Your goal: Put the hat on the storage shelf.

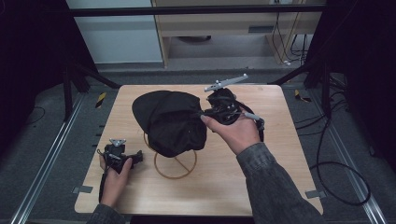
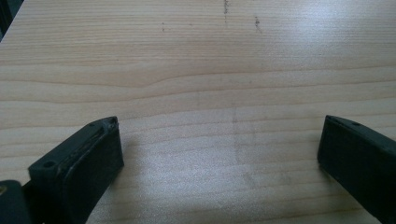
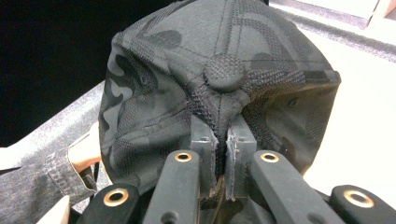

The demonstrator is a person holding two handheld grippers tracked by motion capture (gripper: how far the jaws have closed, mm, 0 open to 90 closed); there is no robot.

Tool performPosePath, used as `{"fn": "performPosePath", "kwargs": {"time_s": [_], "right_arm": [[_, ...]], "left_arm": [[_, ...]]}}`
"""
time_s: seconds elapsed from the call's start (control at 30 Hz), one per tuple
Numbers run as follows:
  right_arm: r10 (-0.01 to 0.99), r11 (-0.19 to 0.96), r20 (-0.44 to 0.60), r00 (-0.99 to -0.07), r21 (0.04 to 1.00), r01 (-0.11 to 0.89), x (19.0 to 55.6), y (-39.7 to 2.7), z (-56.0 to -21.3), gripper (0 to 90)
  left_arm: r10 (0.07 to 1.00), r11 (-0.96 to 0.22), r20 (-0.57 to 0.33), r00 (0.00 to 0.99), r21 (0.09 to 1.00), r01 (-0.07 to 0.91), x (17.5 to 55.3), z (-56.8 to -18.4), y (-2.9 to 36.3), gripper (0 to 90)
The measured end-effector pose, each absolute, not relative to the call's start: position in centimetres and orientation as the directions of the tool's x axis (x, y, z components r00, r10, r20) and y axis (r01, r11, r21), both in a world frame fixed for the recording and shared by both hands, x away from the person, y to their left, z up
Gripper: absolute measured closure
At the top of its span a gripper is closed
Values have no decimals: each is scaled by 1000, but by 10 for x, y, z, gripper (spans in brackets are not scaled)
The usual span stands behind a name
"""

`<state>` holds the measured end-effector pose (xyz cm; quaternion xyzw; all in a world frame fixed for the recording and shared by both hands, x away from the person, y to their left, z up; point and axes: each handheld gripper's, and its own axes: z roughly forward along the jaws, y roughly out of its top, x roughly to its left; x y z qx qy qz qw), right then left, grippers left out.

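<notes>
Holding the black cap (image 1: 170, 121) up over the wooden ring stand (image 1: 176, 163), the right gripper (image 3: 219, 154) has its fingers pinching the cloth just under the top button (image 3: 225, 72). It may be going onto the stand, so keep the pinch tight and lower slowly. The left gripper (image 2: 219, 154) waits near the surface (image 2: 196, 70), fingers spread.

Bare table (image 1: 275, 154) right of cap (image 1: 170, 121)
</notes>
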<state>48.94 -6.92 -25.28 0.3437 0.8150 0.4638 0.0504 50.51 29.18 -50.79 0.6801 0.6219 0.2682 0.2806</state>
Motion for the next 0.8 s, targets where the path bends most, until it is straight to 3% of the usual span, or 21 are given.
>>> {"fn": "performPosePath", "kwargs": {"time_s": [0.8], "right_arm": [[606, 348, 238, -759, 779, 522, 495, -59, -266, 834]], "left_arm": [[996, -71, 15, 87, 716, 694, 505, -508, 292, 0]]}}
